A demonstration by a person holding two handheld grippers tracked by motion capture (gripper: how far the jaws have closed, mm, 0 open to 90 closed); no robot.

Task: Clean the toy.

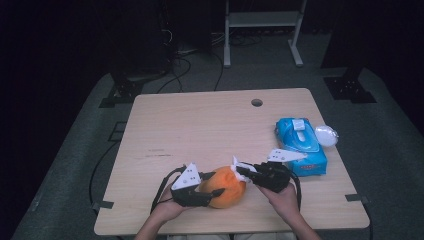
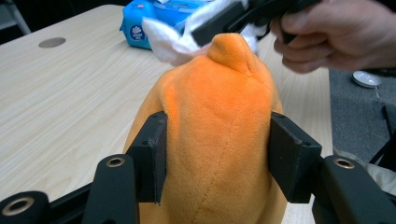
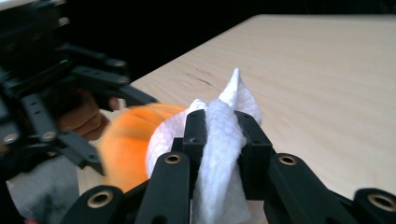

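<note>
one orange plush toy, rounded, soft pile, with a stitched seam running down its middle, sits near the front edge of the light wooden table, between the two grippers. left gripper has both black pads pressed into the toy's sides, one each side of the seam; the plush bulges between them, jaws partly closed and holding it. in the left gripper view the toy tapers to a small nub at its far end.

one white wipe, crumpled, fibrous, is pinched between the jaws of the right gripper, which are closed tight on it; the wipe's loose end touches the toy's far end. right gripper sits just beside the toy.

one blue soft pack of wipes with a white flip lid lies near the table's right edge; its print is too small to read. one round white disc lies on the floor just beyond the pack. one round hole in the tabletop at the far side.
</note>
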